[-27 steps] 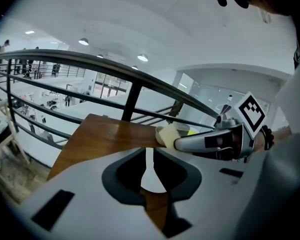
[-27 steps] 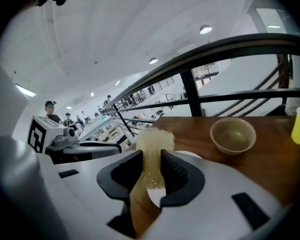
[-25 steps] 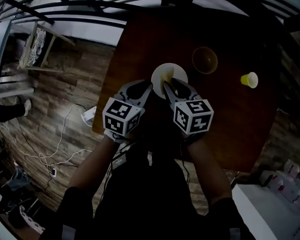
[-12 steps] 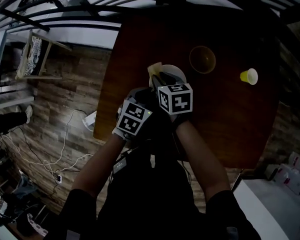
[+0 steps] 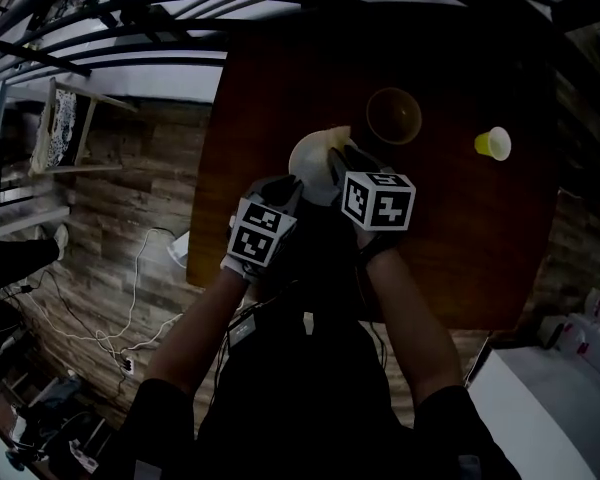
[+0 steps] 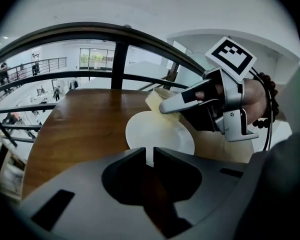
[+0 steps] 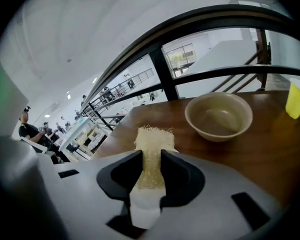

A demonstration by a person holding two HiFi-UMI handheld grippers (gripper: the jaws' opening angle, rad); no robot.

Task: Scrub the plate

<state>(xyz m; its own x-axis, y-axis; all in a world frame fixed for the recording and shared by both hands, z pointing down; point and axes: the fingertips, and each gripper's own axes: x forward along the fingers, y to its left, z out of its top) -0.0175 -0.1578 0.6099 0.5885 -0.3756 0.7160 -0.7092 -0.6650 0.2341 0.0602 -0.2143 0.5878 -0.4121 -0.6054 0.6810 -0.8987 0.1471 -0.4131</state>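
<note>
A white plate [image 5: 308, 156] lies on the brown table [image 5: 460, 238]. My left gripper [image 5: 286, 188] is shut on its near rim, and in the left gripper view the rim [image 6: 150, 154] sits pinched between the closed jaws. My right gripper [image 5: 342, 160] is shut on a pale yellow scrub sponge [image 5: 338, 134]. It holds the sponge at the plate's far right edge. The left gripper view shows the sponge [image 6: 154, 98] under the right gripper's fingers [image 6: 182, 102], over the plate [image 6: 157, 131]. In the right gripper view the sponge [image 7: 152, 144] sticks out past the jaws [image 7: 151, 165].
A tan bowl [image 5: 393, 115] stands just beyond the plate on the right, also seen in the right gripper view as the bowl [image 7: 218, 116]. A yellow cup [image 5: 494, 143] sits farther right. A dark railing [image 5: 180, 13] runs behind the table. The wooden floor [image 5: 130, 208] lies to the left.
My right gripper swept the sponge left across the plate, then back to its right side. The left gripper kept its hold on the plate's rim.
</note>
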